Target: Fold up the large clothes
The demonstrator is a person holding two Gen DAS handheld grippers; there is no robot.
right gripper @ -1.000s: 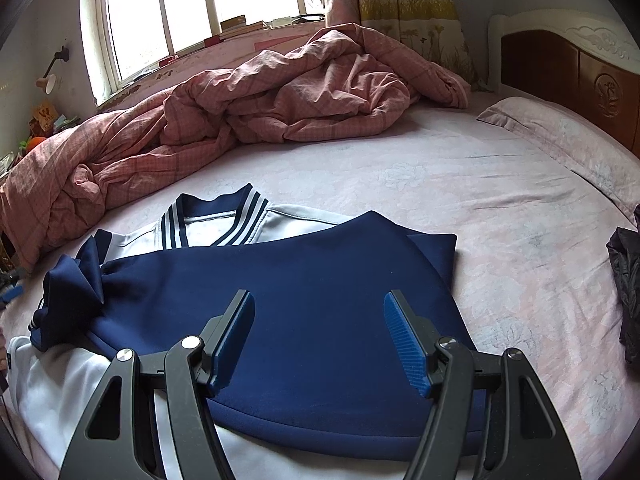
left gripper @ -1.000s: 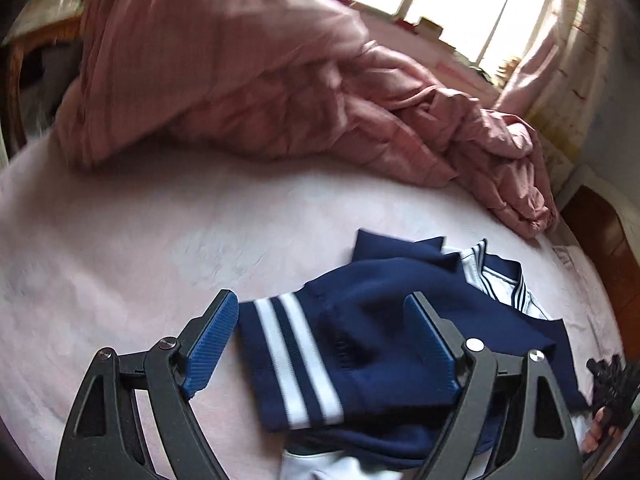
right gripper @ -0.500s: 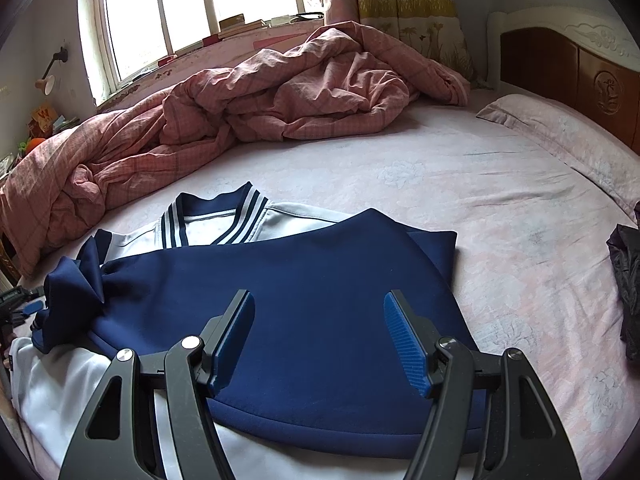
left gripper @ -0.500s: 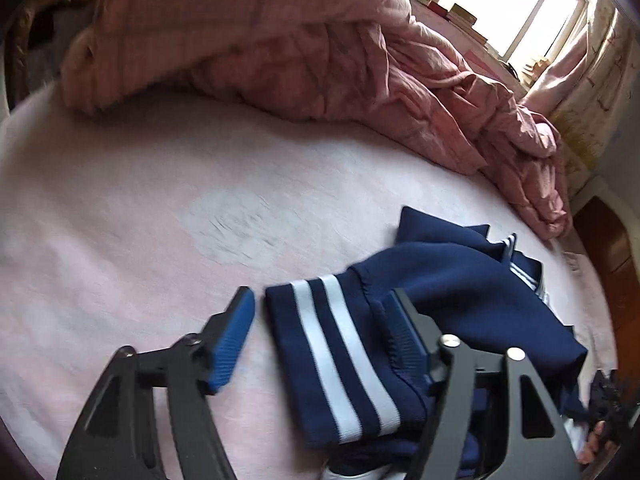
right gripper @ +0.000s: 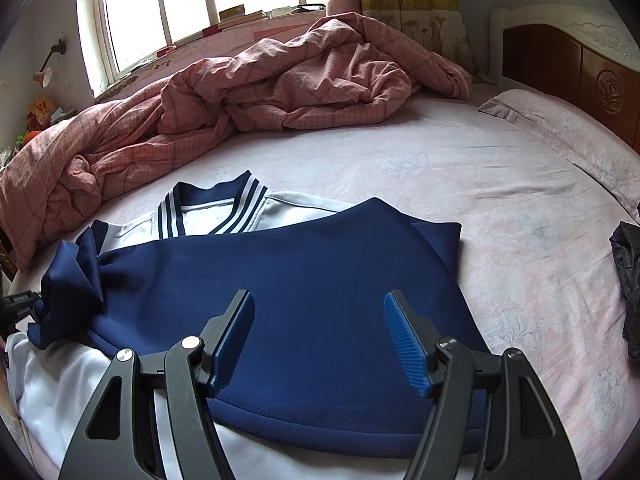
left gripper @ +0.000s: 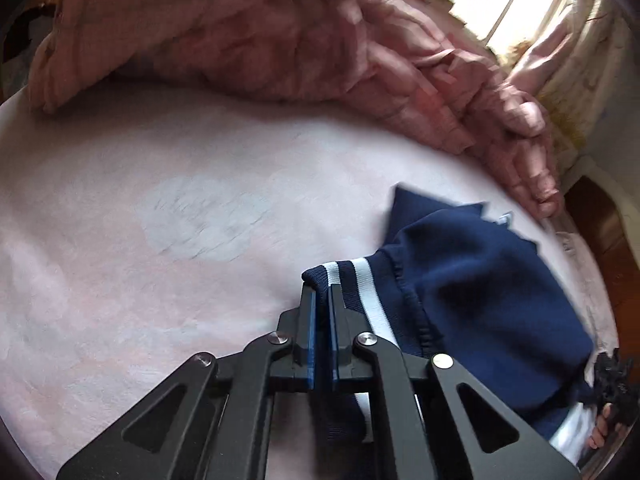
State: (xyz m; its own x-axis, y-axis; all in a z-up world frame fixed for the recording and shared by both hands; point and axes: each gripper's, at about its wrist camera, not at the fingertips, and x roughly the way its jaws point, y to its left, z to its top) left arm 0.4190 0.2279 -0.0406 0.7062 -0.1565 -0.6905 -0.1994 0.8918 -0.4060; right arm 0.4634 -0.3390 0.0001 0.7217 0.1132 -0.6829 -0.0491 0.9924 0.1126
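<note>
A navy and white jacket (right gripper: 320,280) lies on the pink bedsheet (right gripper: 500,200), a navy sleeve folded across its white body, its striped collar (right gripper: 212,208) towards the quilt. My left gripper (left gripper: 322,292) is shut on the jacket's striped navy cuff (left gripper: 352,280), and the sleeve (left gripper: 480,288) trails off to the right. My right gripper (right gripper: 320,336) is open and empty, hovering over the folded navy part near the jacket's lower edge.
A crumpled pink quilt (right gripper: 260,80) lies along the far side of the bed; it also shows in the left wrist view (left gripper: 300,32). A pillow (right gripper: 560,128) and wooden headboard (right gripper: 580,76) are at the right. A dark garment (right gripper: 628,280) lies at the right edge.
My left gripper has closed on the striped cuff, which was lying between its open fingers before. The right gripper has stayed open and still.
</note>
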